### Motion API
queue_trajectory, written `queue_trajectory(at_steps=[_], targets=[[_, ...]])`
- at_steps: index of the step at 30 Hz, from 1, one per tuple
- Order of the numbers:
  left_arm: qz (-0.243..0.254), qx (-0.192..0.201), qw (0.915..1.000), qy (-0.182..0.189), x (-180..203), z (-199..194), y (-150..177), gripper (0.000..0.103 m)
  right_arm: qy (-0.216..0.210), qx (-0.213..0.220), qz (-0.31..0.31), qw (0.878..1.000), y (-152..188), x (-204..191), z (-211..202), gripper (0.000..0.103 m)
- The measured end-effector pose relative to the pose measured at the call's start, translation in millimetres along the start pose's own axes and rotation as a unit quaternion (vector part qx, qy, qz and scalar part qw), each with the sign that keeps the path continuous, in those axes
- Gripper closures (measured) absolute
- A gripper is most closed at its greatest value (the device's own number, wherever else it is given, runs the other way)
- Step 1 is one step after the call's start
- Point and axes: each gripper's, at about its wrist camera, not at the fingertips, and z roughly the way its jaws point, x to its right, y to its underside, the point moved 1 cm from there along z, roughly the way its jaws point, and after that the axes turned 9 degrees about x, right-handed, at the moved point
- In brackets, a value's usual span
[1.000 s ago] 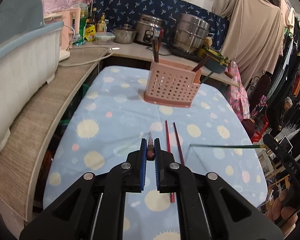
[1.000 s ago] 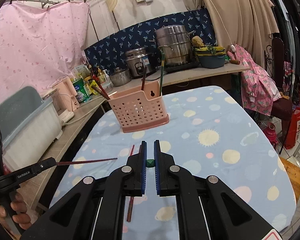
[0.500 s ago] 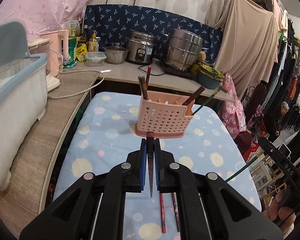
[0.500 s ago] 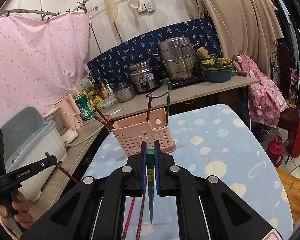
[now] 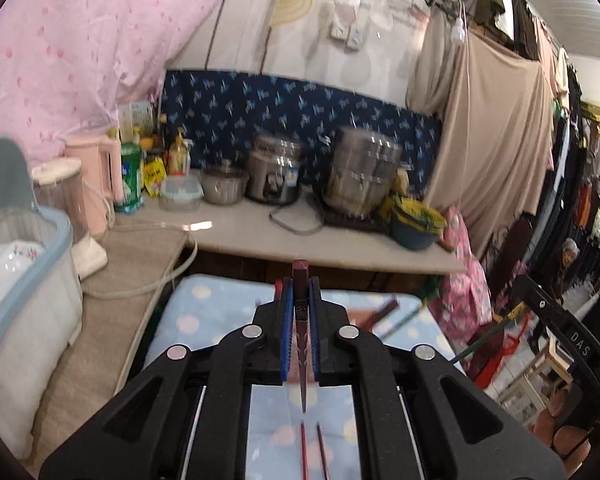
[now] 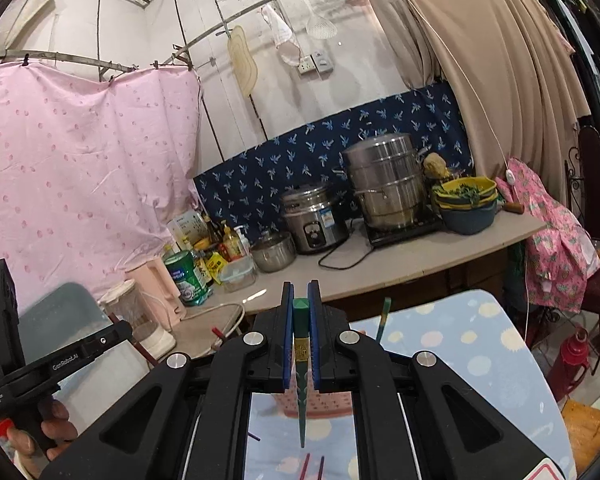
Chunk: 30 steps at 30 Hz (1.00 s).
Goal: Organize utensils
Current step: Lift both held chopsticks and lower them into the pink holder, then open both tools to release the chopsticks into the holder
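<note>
My left gripper (image 5: 300, 286) is shut on a dark red chopstick (image 5: 301, 344), held upright with its tip pointing down over the table. My right gripper (image 6: 300, 292) is shut on a green chopstick (image 6: 301, 360), also upright, tip down. The pink utensil basket (image 6: 316, 404) is mostly hidden behind the right gripper body; a green chopstick (image 6: 383, 318) stands in it. In the left wrist view only chopsticks sticking out of the basket (image 5: 380, 312) show. Two red chopsticks (image 5: 312, 456) lie on the blue spotted tablecloth (image 5: 188, 316) below.
A counter (image 6: 420, 264) behind the table carries steel pots, a rice cooker, bottles and a bowl of greens. A white bin with a blue rim (image 5: 24, 280) stands at the left. Clothes hang at the right.
Both grippers have lifted their chopsticks off the table, turned them upright and moved toward the basket, which has dropped behind the gripper bodies.
</note>
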Motion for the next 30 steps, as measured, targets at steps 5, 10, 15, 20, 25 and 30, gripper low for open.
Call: queue_trajectory(at_steps=[5, 10, 15, 20, 25, 30], targets=[[-0.004, 0.04, 0.9992, -0.009, 6.1, 28.1, -31.3, 0.096, 0.0, 0.02, -0.002, 1.0, -25.3, -7.7, 43.6, 0.096], [-0.006, 0.05, 0.9986, -0.013, 5.4, 60.9, -41.1, 0.096, 0.003, 0.023, -0.005, 1.0, -31.1, -10.6, 84.1, 0.096], [-0.007, 0.03, 0.9992, -0.024, -3.3, 95.1, -29.6, 0.096, 0.01, 0.006, -0.005, 1.0, -19.8, -5.3, 118.7, 0.096], [-0.002, 0.007, 0.9996, -0.029, -10.4, 117.8, -8.9, 0.096, 0.017, -0.023, -0.015, 0.999, 5.1, 1.1, 140.0, 0.096], [-0.004, -0.019, 0.9993, -0.031, -17.7, 134.6, 12.8, 0.096, 0.025, -0.051, -0.021, 0.998, 30.6, 7.8, 154.1, 0.096], [-0.008, -0.035, 0.9986, -0.038, -23.1, 140.4, 25.8, 0.095, 0.039, -0.071, -0.014, 0.997, 46.1, 18.8, 162.3, 0.096]])
